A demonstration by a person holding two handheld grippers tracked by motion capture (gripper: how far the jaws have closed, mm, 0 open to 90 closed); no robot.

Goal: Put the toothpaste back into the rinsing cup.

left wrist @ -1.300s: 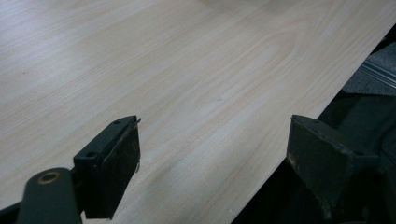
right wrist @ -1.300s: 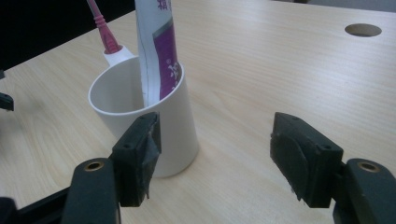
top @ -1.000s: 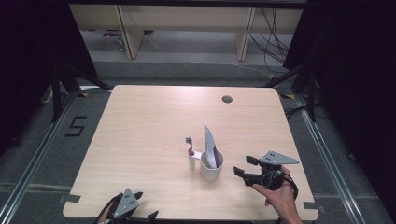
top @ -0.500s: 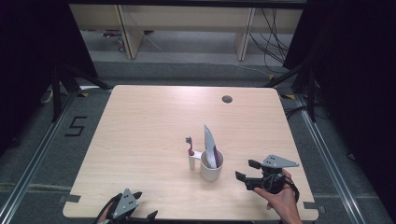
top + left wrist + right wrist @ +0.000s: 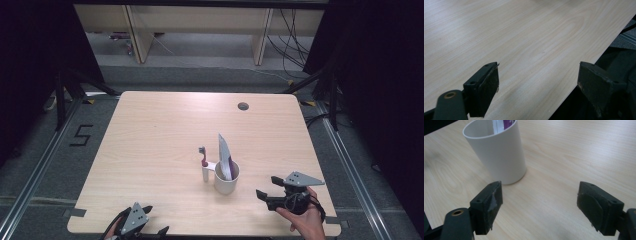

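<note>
So the biggest thing here is the light wood table [image 5: 165,135], with a small round grommet hole [image 5: 243,106] near its far edge, and past that edge a grey floor with some pale wooden furniture legs [image 5: 136,35]. A bit right of the table's middle and toward the person's side stands a white cup [image 5: 226,177], upright, with a tall white and purple pouch [image 5: 224,156] sticking up out of it, leaning a little toward the far side. Just beside the cup on its left there's a toothbrush [image 5: 203,162] standing on end, bristle head on top with a pink bit under it; whether it actually touches the cup is hard to say from above. The right gripper [image 5: 267,189] sits near the front right corner, held in the person's hand [image 5: 305,220], pointing left toward the cup and close to it but not touching. Its jaws have just been opening, and now they're spread wide with nothing between them; in the right gripper view the cup [image 5: 496,152] stands just ahead of the left-hand jaw, and bare table shows in the gap. The left gripper [image 5: 142,225] is at the front left edge, well away from the cup, and its jaws are spread wide too, empty, hanging partly over the table's [image 5: 524,45] edge in its own view.
</note>
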